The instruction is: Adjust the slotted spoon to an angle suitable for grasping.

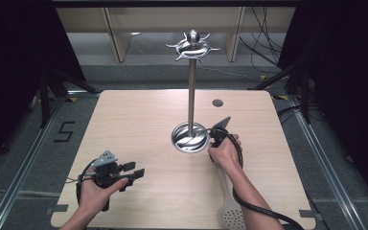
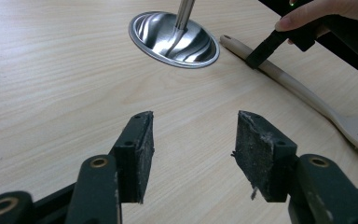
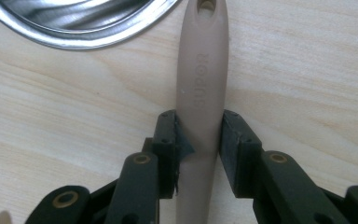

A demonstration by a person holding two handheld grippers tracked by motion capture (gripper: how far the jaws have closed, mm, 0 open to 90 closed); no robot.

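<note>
Right gripper [image 3: 198, 154] has its fingers [image 3: 235, 154] closed on the handle of the slotted spoon [image 3: 201, 88], pinching it across its width a bit below the hanging hole. The spoon lies flat on the surface [image 1: 139, 120]; its long axis runs from the hole end, just beside the base of the utensil stand [image 1: 190, 136], back toward the person, with the perforated head [image 1: 232, 216] at the near edge. So the hole end points at the stand, and the hooks [image 1: 192, 46] sit high up the pole: my read is the next move is lift and tilt the handle upward.

Left gripper [image 1: 120, 173] is held off to the left, well apart from the spoon, fingers [image 2: 137, 149] spread and empty. Right hand is clearly nearer.

Hard to see: in the high view, the right hand [image 1: 225, 152] and forearm cover most of the handle. Spoon head cut off at frame edge in the left gripper view. Can't tell if the handle is already off the surface.
</note>
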